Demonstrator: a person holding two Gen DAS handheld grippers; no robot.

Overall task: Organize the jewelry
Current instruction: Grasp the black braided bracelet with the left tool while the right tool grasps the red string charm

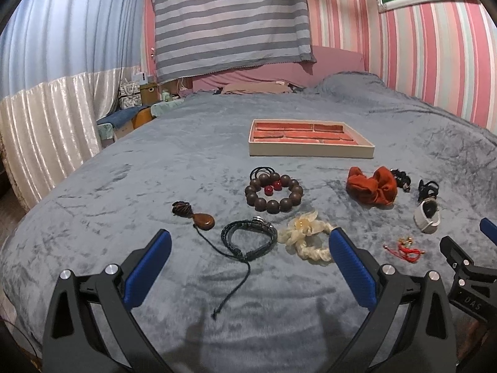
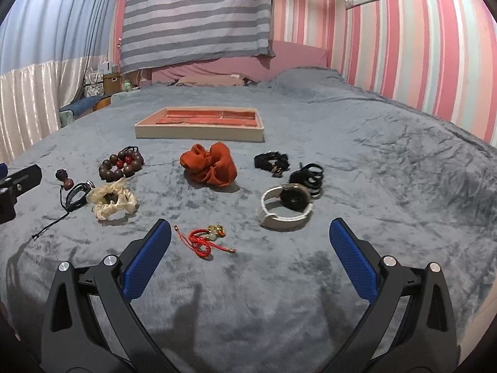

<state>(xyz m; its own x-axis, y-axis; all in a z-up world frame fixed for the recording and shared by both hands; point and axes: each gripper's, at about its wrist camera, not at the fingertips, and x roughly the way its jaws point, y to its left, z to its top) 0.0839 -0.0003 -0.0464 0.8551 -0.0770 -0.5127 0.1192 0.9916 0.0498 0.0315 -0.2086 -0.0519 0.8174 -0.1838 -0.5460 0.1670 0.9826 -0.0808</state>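
Your left gripper [image 1: 250,247] has its fingers [image 1: 149,267] spread wide and holds nothing; it hangs over the grey blanket [image 1: 124,186] on the bed. Between those fingers, just ahead of the tips, lies the dark braided bracelet [image 1: 248,236] with its cord trailing back toward you. The cream scrunchie [image 1: 306,237] sits right against the inner side of the right-hand finger, and the brown pendant [image 1: 203,220] is just beyond the left-hand finger. Further out is the wooden bead bracelet [image 1: 273,192] with red beads inside its ring. Your right gripper [image 2: 250,239] is also wide open and empty, fingers [image 2: 352,261] apart. The red cord bracelet [image 2: 203,239] lies between them, nearer the left-hand finger, not touching. The white-strap watch [image 2: 285,205] sits just ahead, toward the right-hand finger. Beyond that, the orange scrunchie [image 2: 209,168] is centred, with black hair ties [image 2: 307,174] and a black beaded piece [image 2: 271,161] to its right. The tray [image 2: 198,132], beige-walled with red compartments, is farthest out, well apart from both grippers; nothing visible in it. All jewelry rests on the blanket, none in the tray.
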